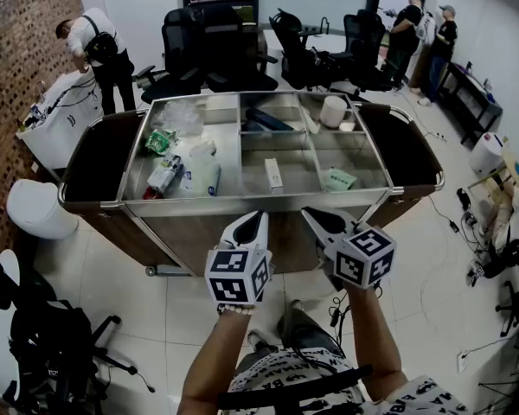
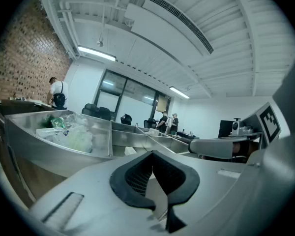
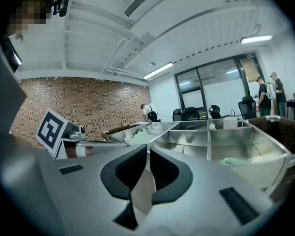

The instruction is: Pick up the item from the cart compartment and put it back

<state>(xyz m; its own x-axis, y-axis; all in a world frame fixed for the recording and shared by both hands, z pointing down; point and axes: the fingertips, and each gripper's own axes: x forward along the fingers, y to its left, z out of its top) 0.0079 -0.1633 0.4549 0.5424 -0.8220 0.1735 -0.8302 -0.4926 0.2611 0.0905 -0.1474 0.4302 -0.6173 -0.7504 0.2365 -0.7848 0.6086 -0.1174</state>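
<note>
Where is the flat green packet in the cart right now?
Head view: the green packet lies in the front-right compartment of the cart, right of the small white box and just beyond the right claw.

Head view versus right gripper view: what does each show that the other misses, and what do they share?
Only the head view: the cart's compartments from above, with the small box in the middle front one, plus the floor.
Only the right gripper view: the ceiling light, and the right gripper close up, fingers shut with nothing between them.
Both: the cart, the green packet, the white cylinder, the left gripper and the brick wall.
</note>
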